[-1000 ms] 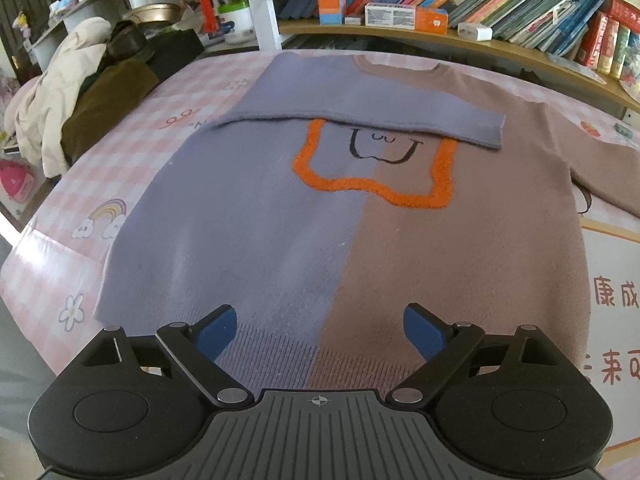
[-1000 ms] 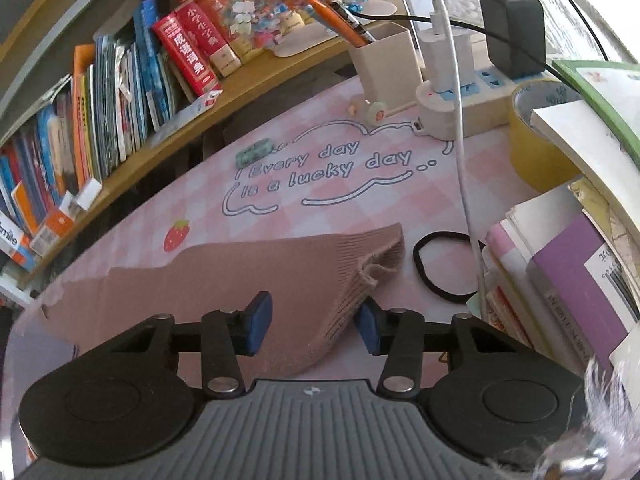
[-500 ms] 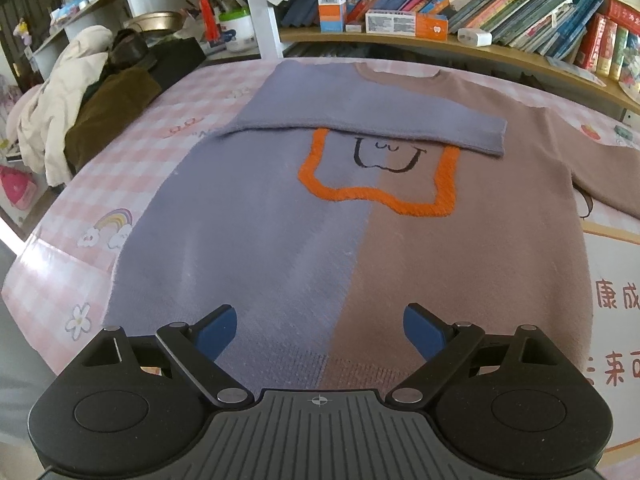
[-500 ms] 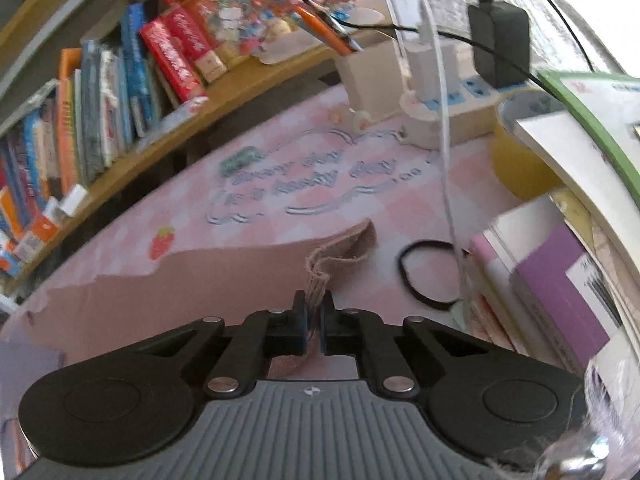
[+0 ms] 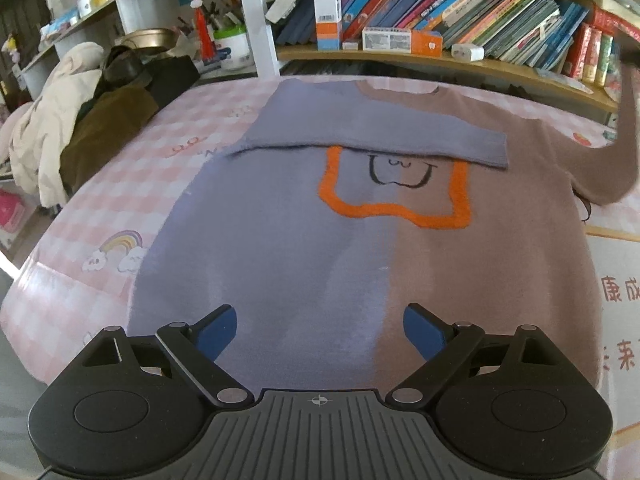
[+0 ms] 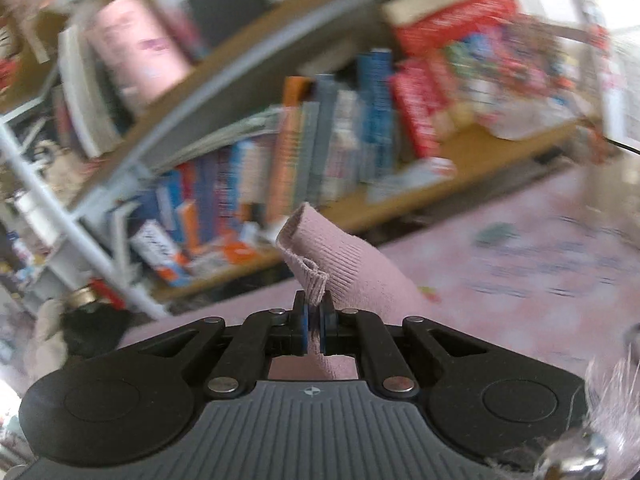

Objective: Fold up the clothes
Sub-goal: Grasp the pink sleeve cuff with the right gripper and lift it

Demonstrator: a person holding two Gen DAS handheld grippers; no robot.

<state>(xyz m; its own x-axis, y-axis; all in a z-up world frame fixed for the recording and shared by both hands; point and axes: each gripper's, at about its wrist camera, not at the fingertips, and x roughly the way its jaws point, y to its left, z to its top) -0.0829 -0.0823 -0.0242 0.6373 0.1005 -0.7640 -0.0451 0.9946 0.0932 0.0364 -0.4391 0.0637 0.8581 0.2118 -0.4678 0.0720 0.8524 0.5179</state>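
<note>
A sweater (image 5: 320,248), blue-grey on its left half and brown on its right, lies flat on a pink checked table. An orange outline with a black face marks its chest. Its blue-grey sleeve (image 5: 372,136) is folded across the chest. The brown sleeve (image 5: 624,140) rises off the table at the right edge of the left wrist view. My right gripper (image 6: 313,312) is shut on that sleeve's ribbed cuff (image 6: 320,252), which sticks up above the jaws. My left gripper (image 5: 320,330) hovers open over the sweater's hem, nothing between its fingers.
A pile of clothes (image 5: 80,120) lies at the table's far left. Shelves packed with books (image 5: 460,8) run along the back edge. Printed characters (image 5: 620,292) mark the table at the right. The right wrist view is motion-blurred.
My right gripper closed on the brown cuff, then lifted it off the table and swung left toward the bookshelf. The left gripper drifted slightly and stayed open.
</note>
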